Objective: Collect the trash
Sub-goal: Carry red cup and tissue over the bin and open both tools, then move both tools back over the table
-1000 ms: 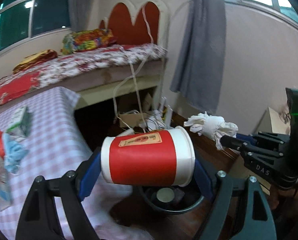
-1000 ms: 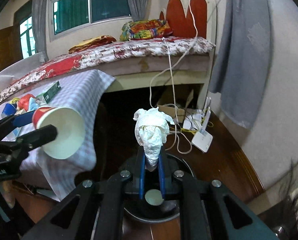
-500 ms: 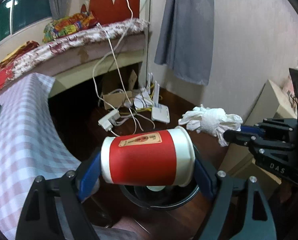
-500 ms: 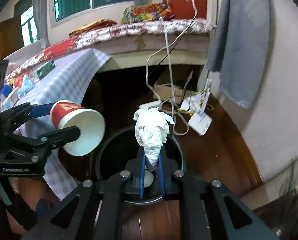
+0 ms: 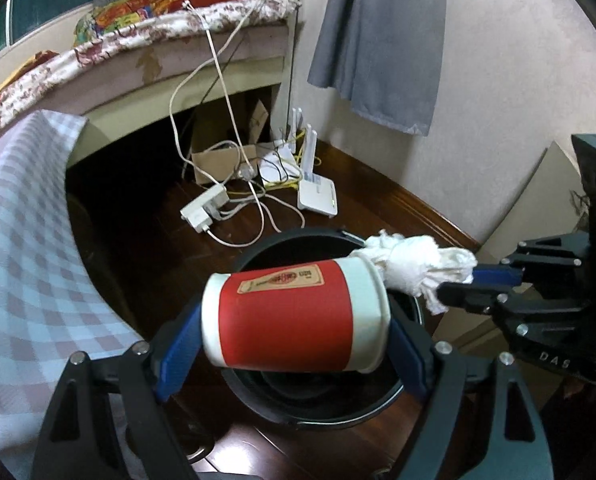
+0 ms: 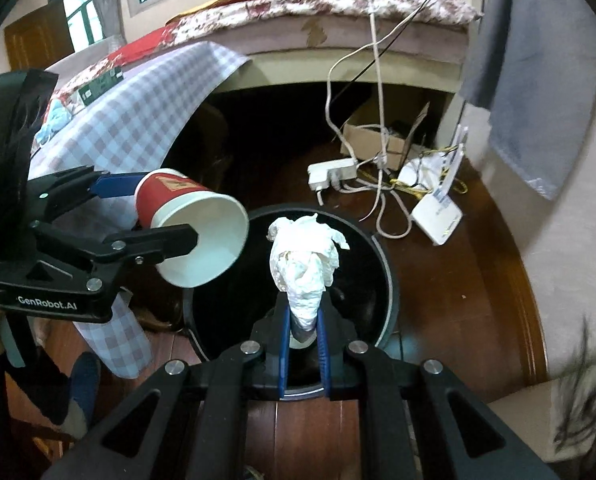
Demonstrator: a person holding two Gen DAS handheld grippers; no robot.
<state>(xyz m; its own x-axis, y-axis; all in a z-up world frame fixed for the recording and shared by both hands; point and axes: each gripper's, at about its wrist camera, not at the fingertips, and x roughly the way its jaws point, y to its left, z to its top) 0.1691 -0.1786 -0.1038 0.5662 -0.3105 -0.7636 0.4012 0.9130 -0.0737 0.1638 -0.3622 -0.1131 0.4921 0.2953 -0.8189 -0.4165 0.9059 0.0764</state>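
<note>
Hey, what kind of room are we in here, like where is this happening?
Most likely a bedroom in a home. A bed with a floral cover runs along the back, a grey curtain hangs on the wall, and a router with tangled cables sits on the dark wooden floor.

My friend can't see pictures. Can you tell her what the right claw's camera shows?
The right claw pinches a crumpled white tissue above a round black bin on the wooden floor. To its left, the left claw holds a red paper cup sideways by the bin's edge.
</note>
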